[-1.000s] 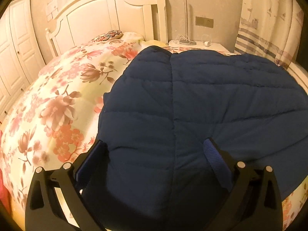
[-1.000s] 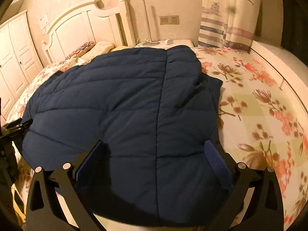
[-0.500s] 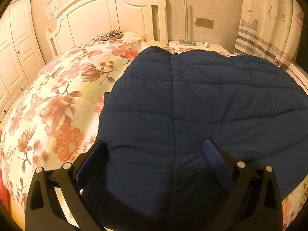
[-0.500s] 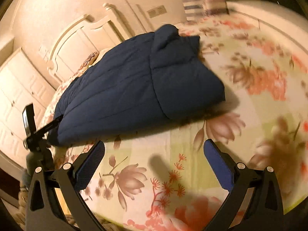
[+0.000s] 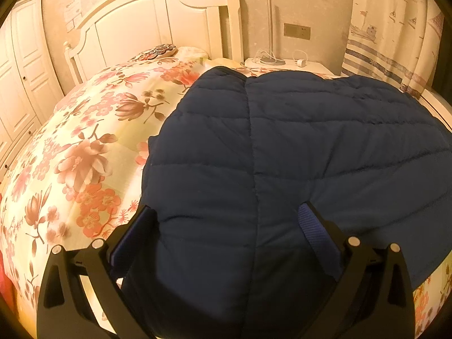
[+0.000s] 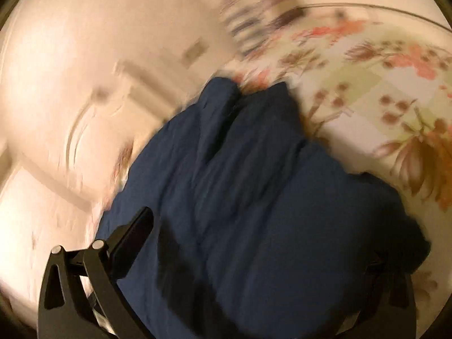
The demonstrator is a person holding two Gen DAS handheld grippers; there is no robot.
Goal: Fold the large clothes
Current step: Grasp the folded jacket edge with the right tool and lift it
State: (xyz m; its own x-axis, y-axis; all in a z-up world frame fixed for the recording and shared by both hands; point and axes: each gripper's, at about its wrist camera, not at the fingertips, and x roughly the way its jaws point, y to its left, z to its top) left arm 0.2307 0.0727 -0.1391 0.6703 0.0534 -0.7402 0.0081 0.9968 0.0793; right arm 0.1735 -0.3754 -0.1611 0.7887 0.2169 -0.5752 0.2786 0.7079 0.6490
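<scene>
Both tongs stand with their jaws spread wide and nothing pinched between them. Left tongs (image 5: 226,220) sit low in the frame, the two fingers straddling the near edge of the dark blue quilted coat (image 5: 282,147), which bulges up between them without being squeezed. That spread looks like readiness to bite a thick padded hem. The coat fills the centre and right of the left view, lying flat on the flowered bedspread (image 5: 93,147), with the white headboard (image 5: 147,28) at upper left and a nightstand (image 5: 285,63) at upper centre.

Right tongs (image 6: 254,226) show only the left finger clearly at lower left; the other is hidden behind rumpled coat fabric at lower right. This view is heavily blurred and tilted, so contact cannot be judged. The coat appears bunched here, suggesting a fold is under way.
</scene>
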